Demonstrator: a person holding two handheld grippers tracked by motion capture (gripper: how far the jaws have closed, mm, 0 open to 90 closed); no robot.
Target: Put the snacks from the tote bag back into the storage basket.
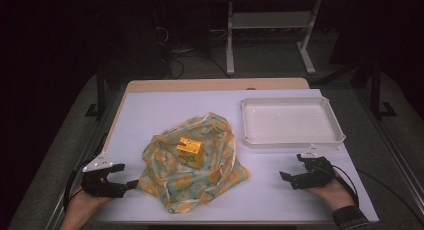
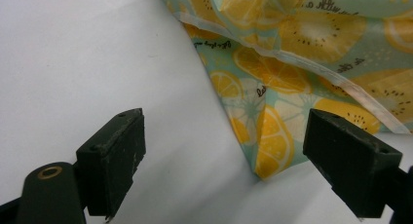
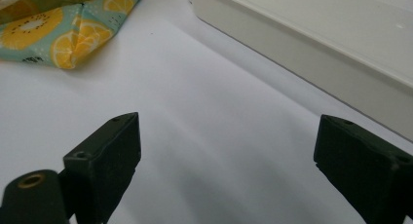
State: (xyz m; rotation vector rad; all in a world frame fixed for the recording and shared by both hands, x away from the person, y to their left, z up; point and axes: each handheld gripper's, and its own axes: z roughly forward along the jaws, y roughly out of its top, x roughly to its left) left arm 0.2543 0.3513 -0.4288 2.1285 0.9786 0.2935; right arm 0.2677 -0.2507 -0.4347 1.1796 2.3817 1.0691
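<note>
A crumpled cloth (image 1: 192,162) printed with lemon and kiwi slices lies in the middle of the white table. A small yellow box (image 1: 189,148) rests on top of it. My left gripper (image 1: 129,182) sits at the cloth's left corner, jaws open, the cloth's corner (image 2: 265,151) lying just ahead between them but untouched. My right gripper (image 1: 287,176) rests on the table right of the cloth, jaws open and empty, with the cloth's edge (image 3: 73,36) far off to the left.
A white empty tray (image 1: 292,121) stands at the back right, its side wall (image 3: 311,53) close to my right gripper. The table's front edge (image 1: 225,222) runs just behind both hands. Dark floor and a desk frame (image 1: 270,35) lie beyond the table.
</note>
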